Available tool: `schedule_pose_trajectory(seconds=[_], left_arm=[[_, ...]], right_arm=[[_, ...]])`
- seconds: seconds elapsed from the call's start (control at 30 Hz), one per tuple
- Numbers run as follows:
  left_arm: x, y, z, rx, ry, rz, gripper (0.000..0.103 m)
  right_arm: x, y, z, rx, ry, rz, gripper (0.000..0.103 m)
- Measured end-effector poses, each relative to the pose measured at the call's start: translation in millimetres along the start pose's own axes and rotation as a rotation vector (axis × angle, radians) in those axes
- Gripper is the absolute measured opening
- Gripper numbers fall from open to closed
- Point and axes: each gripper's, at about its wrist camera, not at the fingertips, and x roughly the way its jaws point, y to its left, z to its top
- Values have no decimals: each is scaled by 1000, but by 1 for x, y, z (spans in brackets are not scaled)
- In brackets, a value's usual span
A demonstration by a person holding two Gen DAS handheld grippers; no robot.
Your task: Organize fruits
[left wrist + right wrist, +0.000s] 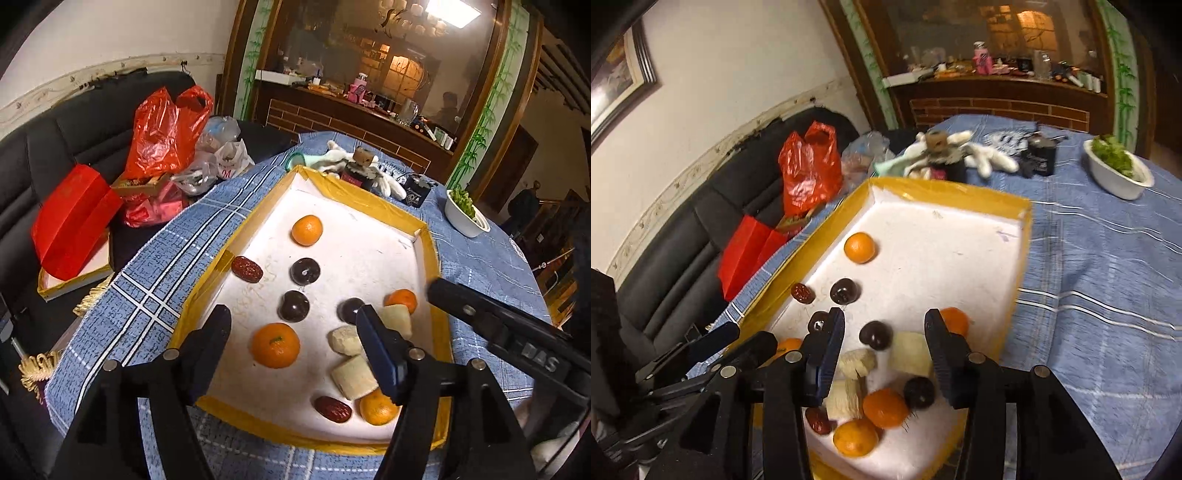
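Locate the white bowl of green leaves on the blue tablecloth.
In both wrist views the white bowl of green leaves stands outside the yellow-rimmed white tray, beyond its far right corner, right of the small black box.

Left claw (293,325) hangs over the shallow white tray with the yellow taped rim (369,192), fingers spread apart, nothing between them. Beneath it sits a large round orange tangerine (275,345). Three dark glossy round fruits (304,270) lie across the middle, pale cut chunks (354,376) cluster at the near right, one wrinkled red date (246,268) rests by the left wall. The right claw (491,317) reaches in over the right rim. Blue checked cloth (155,266) covers the desk.
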Motion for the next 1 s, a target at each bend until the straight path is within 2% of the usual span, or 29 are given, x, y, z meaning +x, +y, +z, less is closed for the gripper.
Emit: schedule_pose_trajectory(seconds=[0.07,0.13,0.23,0.37,0.47,0.6,0.8,1.0], left_arm=[[-11,-10,-3,20,-35,36,74],[-22,-25,-8,50,-71,64,83],[-37,-58,-19,123,-111,85,93],[-54,-98,-34,210,-132,59,94],[-64,-122,-43,254,-148,55,97],[-69,-144,-54,311,-154,74,99],[-62,-150,-58,301,-90,63,99],[-59,-150,-57,293,-83,61,99]], right_arm=[[-19,-6,-11,2,-26,-28,52],[-41,-16,-28,6,-58,-93,56],[-68,-39,-53,72,-101,-159,58],[-92,-70,-75,170,-131,-193,59],[-102,-82,-82,186,-139,-223,59],[-113,-83,-90,179,-159,-217,61],[-118,-87,-99,173,-167,-230,63],[-119,-88,-101,164,-167,-240,64]])
